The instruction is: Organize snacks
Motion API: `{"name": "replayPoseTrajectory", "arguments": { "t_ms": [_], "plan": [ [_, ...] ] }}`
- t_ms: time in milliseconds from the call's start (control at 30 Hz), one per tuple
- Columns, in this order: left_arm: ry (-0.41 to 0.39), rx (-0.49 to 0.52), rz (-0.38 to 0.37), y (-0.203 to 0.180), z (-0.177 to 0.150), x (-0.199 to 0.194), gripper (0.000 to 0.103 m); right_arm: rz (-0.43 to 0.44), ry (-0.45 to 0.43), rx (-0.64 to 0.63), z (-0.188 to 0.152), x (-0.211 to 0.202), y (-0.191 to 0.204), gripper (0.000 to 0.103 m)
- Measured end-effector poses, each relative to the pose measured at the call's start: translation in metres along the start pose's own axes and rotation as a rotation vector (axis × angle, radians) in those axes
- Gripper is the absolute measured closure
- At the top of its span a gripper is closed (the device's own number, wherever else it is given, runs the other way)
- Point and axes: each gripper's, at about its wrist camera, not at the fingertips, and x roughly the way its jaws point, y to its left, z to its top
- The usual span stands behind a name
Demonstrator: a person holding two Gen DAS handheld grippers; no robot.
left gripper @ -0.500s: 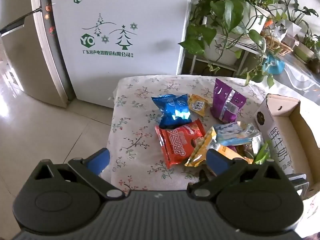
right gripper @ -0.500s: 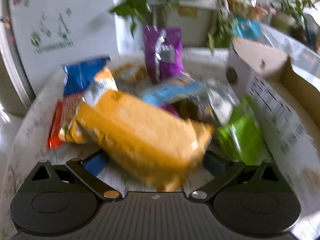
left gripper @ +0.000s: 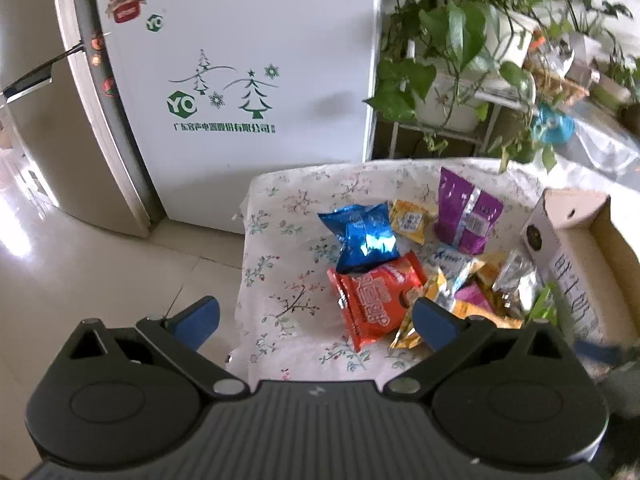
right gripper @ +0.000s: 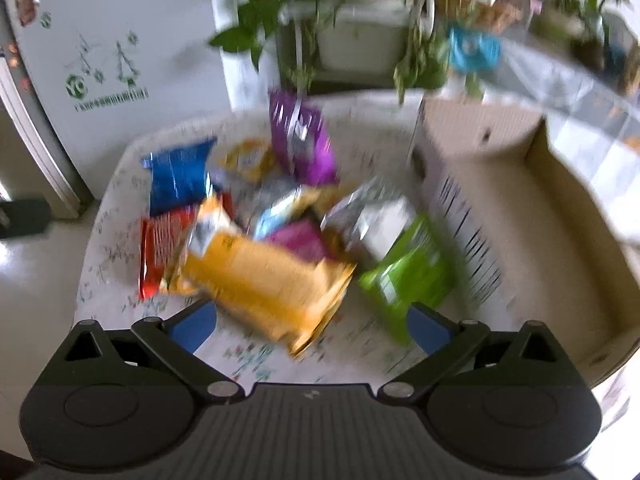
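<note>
1. Left wrist view: the left gripper [left gripper: 316,320] hangs over the near-left edge of the small table under a white floral cloth [left gripper: 280,240], its blue-padded jaws spread wide with nothing between them.
2. On the cloth lie a shiny blue foil snack bag [left gripper: 362,236], a red-orange snack packet [left gripper: 376,300] touching its near side, a small yellow packet [left gripper: 412,220] and an upright purple pouch [left gripper: 466,216].
3. An open cardboard box with white printed sides [left gripper: 568,276] stands at the table's right edge, just beside the pile.
4. Right wrist view: the right gripper [right gripper: 312,326] is also released, jaws apart, above the cloth in front of a large yellow-orange crinkled bag [right gripper: 264,276].
5. A bright green packet [right gripper: 408,276] lies just beside the box wall; motion blur hides whether it touches it.
6. A white refrigerator with green tree decals [left gripper: 240,80] and leafy potted plants [left gripper: 448,40] stand behind.
</note>
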Motion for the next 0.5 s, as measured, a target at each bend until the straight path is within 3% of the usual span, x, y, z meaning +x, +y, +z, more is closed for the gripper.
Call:
{"name": "replayPoseTrajectory", "arguments": {
  "t_ms": [100,267,367,500],
  "plan": [
    [0.028,0.046,0.029,-0.001,-0.002,0.007,0.001,0.0,-0.003,0.023,0.006,-0.012,-0.01,0.0],
    [0.111,0.057,0.039,-0.002,0.0,0.025,0.001,0.03,0.083,0.051,0.023,-0.001,-0.017,0.0],
    [0.155,0.024,0.045,-0.002,0.001,0.038,0.001,-0.016,0.117,0.056,0.033,0.009,-0.006,0.0],
    [0.201,-0.051,0.035,-0.002,-0.002,0.052,0.001,0.036,0.134,0.165,0.033,0.019,-0.019,0.0]
  ]
}}
